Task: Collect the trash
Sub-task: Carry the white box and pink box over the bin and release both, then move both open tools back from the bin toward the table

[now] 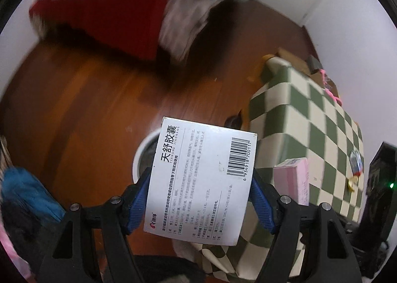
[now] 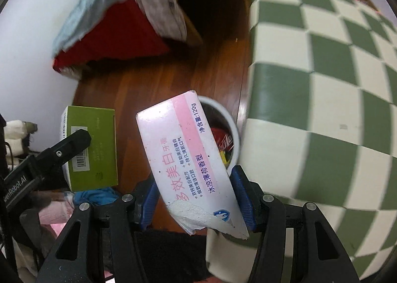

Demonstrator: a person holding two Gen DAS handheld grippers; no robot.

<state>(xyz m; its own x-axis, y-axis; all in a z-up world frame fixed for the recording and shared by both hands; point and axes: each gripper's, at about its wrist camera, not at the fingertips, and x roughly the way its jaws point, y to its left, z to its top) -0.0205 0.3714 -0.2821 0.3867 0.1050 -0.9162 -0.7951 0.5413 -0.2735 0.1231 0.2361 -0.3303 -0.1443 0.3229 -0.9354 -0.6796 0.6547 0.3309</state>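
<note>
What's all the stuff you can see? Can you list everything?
medicine box: one, white, gripped in left tool
toothpaste box: one, pink and white, torn end, gripped in right tool
bin: one, white rim, on floor beside table, trash inside
tablecloth: one, green and cream checks, on table
floor: brown wood
red cloth: one, draped above floor
left tool: black, blue pads
right tool: black, blue pads
</note>
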